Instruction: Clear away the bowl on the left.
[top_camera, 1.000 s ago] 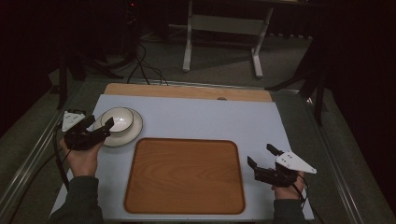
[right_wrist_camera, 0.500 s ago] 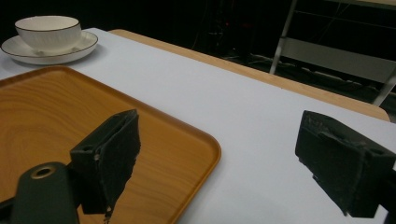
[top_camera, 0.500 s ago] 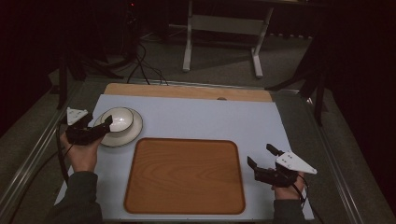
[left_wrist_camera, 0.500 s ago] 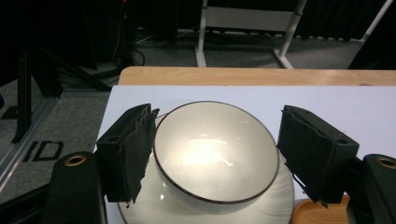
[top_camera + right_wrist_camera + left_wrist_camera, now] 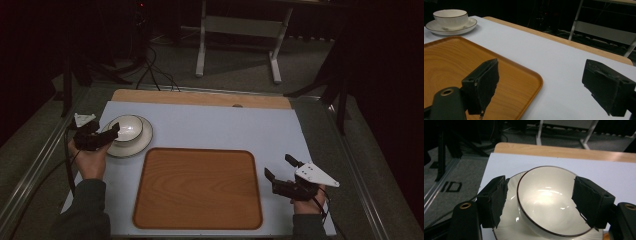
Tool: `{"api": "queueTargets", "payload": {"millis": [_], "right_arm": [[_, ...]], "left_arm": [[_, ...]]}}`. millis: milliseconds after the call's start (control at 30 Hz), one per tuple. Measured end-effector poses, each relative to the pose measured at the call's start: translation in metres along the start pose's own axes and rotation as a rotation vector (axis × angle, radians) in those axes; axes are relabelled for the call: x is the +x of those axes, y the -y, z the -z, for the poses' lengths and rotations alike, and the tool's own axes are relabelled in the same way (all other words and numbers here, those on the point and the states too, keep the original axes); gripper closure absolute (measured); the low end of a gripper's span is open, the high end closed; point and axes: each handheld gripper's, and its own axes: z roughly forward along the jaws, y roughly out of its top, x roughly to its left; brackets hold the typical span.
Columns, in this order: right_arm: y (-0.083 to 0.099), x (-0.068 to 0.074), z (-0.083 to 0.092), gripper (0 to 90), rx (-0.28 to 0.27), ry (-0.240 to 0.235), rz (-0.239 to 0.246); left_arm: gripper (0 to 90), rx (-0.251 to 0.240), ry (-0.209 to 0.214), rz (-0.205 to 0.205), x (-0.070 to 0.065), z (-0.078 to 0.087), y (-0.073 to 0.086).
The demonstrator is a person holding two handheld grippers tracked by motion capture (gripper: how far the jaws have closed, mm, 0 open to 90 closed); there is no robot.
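Setting: pale blue table top (image 5: 215, 127) with a bare wooden strip along the far edge, dark room beyond, metal stand legs on the floor behind.
Far left: left gripper (image 5: 102, 135) held in the person's left hand (image 5: 89, 160), reaching toward the crockery from the table's left edge.
Left gripper, grip: jaws spread wide, one on either side of the bowl in the left gripper view, grasping nothing; contact between pads and bowl wall not clear enough to call.
Bowl: white bowl (image 5: 551, 200) with a thin dark rim, upright, seated on a white saucer (image 5: 142, 145) at the table's far left; seen in the right gripper view as cup-like ware on its saucer, far off at upper left.
Centre: wooden tray (image 5: 197, 187) with rounded corners, lying flat, near edge close to the person, just beside the saucer.
In the way: tray between the two grippers; nothing between the left jaws and the bowl.
Right: right gripper (image 5: 282, 172) in the person's right hand (image 5: 307, 205), near the tray's right edge, well apart from the bowl.
Right gripper, grip: jaws wide apart, released, above table top and tray corner.
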Motion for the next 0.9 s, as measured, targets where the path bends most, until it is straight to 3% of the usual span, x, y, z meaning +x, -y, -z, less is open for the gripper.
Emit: {"api": "queueTargets", "payload": {"millis": [67, 100, 300, 433, 633, 700, 800, 900], "right_arm": [[0.0, 0.0, 0.0, 13.7, 0.0, -0.002, 0.004], [0.0, 0.0, 0.0, 13.6, 0.0, -0.003, 0.004], [0.0, 0.0, 0.0, 13.7, -0.004, -0.001, -0.001], [0.0, 0.0, 0.0, 13.7, -0.004, -0.002, -0.001], [0.0, 0.0, 0.001, 13.6, -0.009, 0.001, 0.001], [-0.001, 0.0, 0.002, 13.7, -0.012, 0.002, 0.0], [-0.001, 0.0, 0.002, 13.7, -0.014, 0.001, -0.001], [-0.001, 0.0, 0.002, 13.7, -0.015, 0.002, 0.0]], "left_arm": [[28.2, 0.02, -0.013, 0.007, 0.001, -0.004, 0.001], [27.6, 0.046, -0.013, 0.03, 0.003, -0.009, 0.002], [28.0, 0.088, -0.024, 0.044, 0.004, -0.018, 0.006], [31.4, 0.122, -0.031, 0.037, 0.0, -0.025, 0.009], [40.9, 0.191, -0.027, 0.071, -0.003, -0.035, 0.017], [51.1, 0.216, -0.044, 0.1, -0.001, -0.038, 0.019], [53.1, 0.217, -0.027, 0.166, 0.003, -0.04, 0.022], [58.1, 0.233, -0.029, 0.185, 0.004, -0.041, 0.023]]}}
